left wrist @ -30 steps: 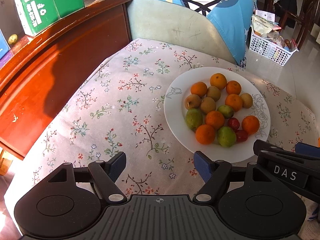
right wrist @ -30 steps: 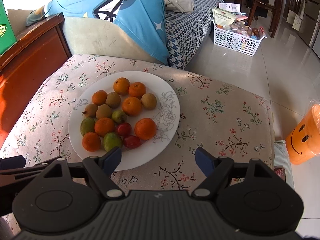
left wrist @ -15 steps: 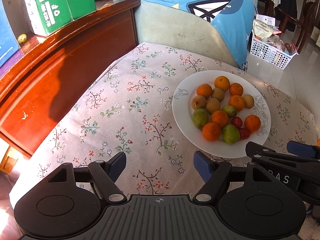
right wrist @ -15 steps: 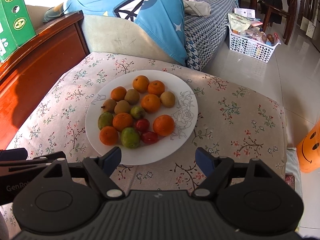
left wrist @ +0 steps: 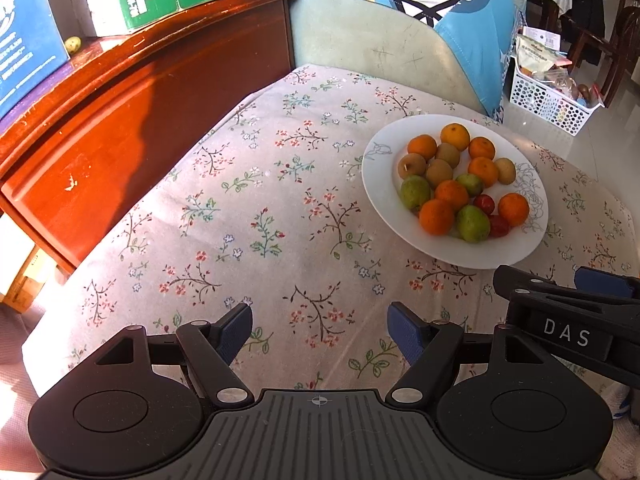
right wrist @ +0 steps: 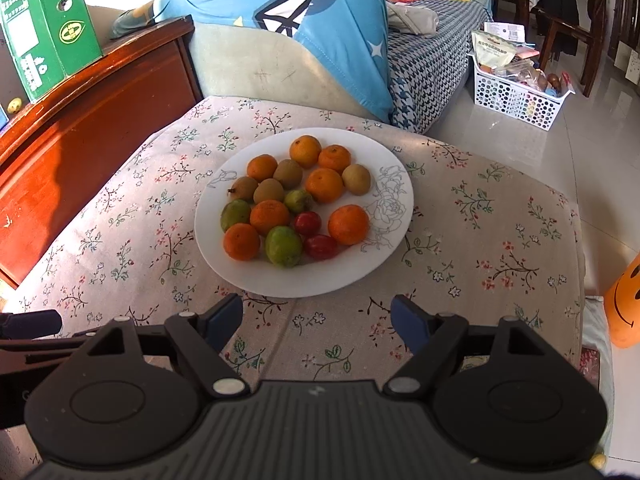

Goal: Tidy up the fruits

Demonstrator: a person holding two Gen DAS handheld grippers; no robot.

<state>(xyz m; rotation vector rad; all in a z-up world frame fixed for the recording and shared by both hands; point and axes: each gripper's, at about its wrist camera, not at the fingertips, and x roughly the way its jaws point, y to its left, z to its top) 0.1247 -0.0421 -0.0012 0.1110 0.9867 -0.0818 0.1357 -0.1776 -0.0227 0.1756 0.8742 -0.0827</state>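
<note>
Both tongs have drawn back from the round white plate (right wrist: 280, 280) of oranges, kiwis and green fruit; it lies ahead of the right tongs (right wrist: 317, 322), right of the left tongs (left wrist: 320, 330); both spread, empty, above the floral-clothed desk (left wrist: 260, 200).

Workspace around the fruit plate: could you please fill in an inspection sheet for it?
Surface: floral cloth over a cushioned top, wooden cabinet beside it.
Job's things: white plate holding oranges, brown fruits, green fruits and red fruits, all mixed.
Clutter: green carton on the cabinet.
Grippers: left tool open, empty, above bare cloth; right tool open, empty, short of the plate's near rim.
Cables: nothing seen near the plate.
Surroundings: white basket on the floor, blue fabric over a sofa, orange smiley bucket.
</note>
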